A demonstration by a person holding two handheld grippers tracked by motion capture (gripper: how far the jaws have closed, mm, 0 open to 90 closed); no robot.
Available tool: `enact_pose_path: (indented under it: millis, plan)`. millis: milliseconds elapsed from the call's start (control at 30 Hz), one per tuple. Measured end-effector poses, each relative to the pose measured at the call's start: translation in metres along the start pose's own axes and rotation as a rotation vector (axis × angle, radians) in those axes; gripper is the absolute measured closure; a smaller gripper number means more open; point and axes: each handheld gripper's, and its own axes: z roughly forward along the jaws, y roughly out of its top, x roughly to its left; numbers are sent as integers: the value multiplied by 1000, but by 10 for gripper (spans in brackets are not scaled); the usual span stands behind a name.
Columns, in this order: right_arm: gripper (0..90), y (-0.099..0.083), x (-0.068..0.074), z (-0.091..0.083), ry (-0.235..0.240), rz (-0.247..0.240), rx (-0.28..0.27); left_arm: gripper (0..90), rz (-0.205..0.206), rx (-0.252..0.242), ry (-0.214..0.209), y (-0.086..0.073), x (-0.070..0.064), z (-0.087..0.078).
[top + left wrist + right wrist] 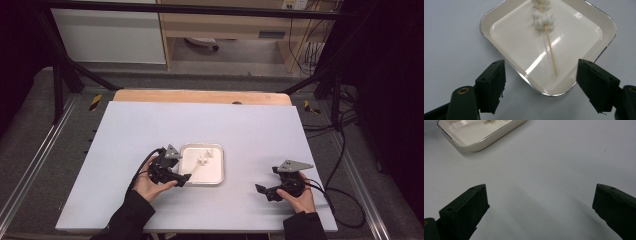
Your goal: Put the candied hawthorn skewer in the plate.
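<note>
A white counter (150, 130) with a smooth matte top is seen from the high view, laid over a wooden board whose far edge shows beyond it. Near the middle of its near half a square dish (217, 172) with rounded corners is set. The dish is glossy and cream-white inside, with a thin silvery rim, and light is reflected off its flat bottom. In the dish a thin wooden skewer (550, 48) is laid flat, with two lumpy white pieces (543, 20) threaded on its far end; what they are made of cannot be told. The bare end of the skewer is pointed toward the near corner of the dish.

The left claw (184, 178) is held at the near left edge of the dish, and its jaws are spread wide. In the left gripper view the two black jaws are seen on either side of the dish's near corner, above the counter, and nothing is pinched between them. The bare end of the skewer lies between and just beyond them, untouched.

The right claw (261, 189) is held well apart from the dish, to the right, low over bare counter. Its jaws are likewise spread wide with nothing between them. In the right gripper view a corner of the dish is seen far off at the upper left. Nothing is seen on the counter between either claw and the dish. Black cables are trailed from both grippers toward the person's sleeves.
</note>
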Motion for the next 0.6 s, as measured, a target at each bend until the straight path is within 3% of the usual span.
enact_pose_path:
  millis: [300, 600]
  plan:
    - [9, 0, 0, 0, 1, 7, 4, 120, -47, -35, 13, -27, 20, -23]
    - [9, 0, 0, 0, -2, 10, 9, 114, -111, -59, 33, -68, 40, -39]
